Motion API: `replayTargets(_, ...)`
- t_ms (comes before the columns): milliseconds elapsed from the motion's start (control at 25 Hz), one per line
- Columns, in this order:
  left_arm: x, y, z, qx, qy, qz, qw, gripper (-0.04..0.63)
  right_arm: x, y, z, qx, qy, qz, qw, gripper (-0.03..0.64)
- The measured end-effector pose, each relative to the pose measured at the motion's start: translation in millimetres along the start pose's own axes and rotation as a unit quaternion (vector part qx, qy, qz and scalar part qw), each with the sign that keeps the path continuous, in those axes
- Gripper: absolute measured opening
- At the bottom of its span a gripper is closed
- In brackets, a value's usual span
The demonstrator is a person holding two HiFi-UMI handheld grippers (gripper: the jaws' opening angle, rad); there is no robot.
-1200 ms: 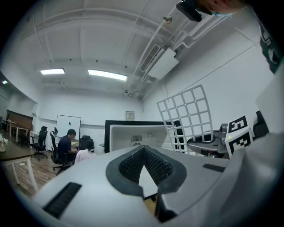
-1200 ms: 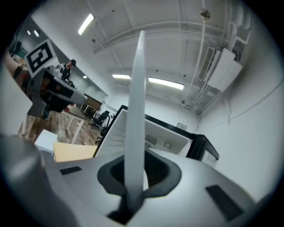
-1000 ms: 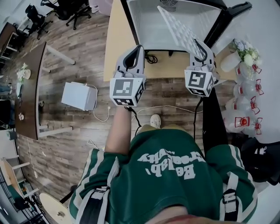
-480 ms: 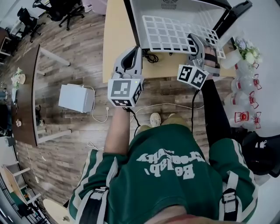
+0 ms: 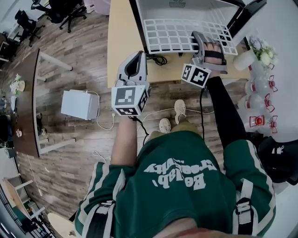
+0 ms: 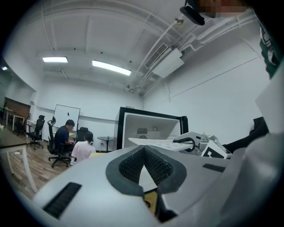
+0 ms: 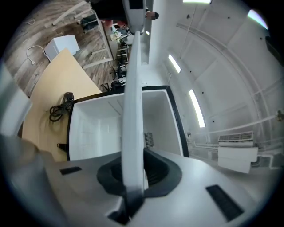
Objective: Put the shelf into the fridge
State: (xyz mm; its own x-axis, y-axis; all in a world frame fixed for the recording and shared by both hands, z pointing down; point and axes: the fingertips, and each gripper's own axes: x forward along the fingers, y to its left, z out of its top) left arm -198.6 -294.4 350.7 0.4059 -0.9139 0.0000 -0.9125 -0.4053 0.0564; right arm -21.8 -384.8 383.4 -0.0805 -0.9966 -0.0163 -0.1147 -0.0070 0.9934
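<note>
The fridge (image 5: 186,7) stands open on the wooden table (image 5: 123,42), its inside white and its frame black. A white grid shelf (image 5: 179,35) lies flat at the fridge's mouth. My right gripper (image 5: 205,39) is shut on the shelf's front right edge. In the right gripper view the shelf (image 7: 133,111) runs edge-on between the pads, towards the fridge (image 7: 97,124). My left gripper (image 5: 138,58) hangs to the left, over the table's front edge and apart from the shelf. Its pads (image 6: 153,164) meet with nothing between them.
A black cable (image 5: 158,59) lies on the table under the shelf's front left. The fridge's black door (image 5: 249,14) stands open at the right. A flower vase (image 5: 258,53) and bottles (image 5: 260,100) are further right. A white box (image 5: 80,104) sits on the floor at the left.
The shelf has turned from steeply tilted to flat at the fridge's mouth. My right gripper has moved up and towards the fridge with it. The left gripper has drifted slightly left.
</note>
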Motion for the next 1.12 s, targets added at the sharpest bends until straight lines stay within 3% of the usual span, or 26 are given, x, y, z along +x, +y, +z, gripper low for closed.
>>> replayTargets(120,0,-1,-3,-0.013,0.004,0.003,0.9999,0.000,3,9,0,-0.012,0.004,0.008,1.000,0.031)
replayTargets(1120,8,-5,-13,-0.001,0.020,-0.006,0.9998,0.000,27,30,0,-0.041,0.010,0.022,0.999,0.031)
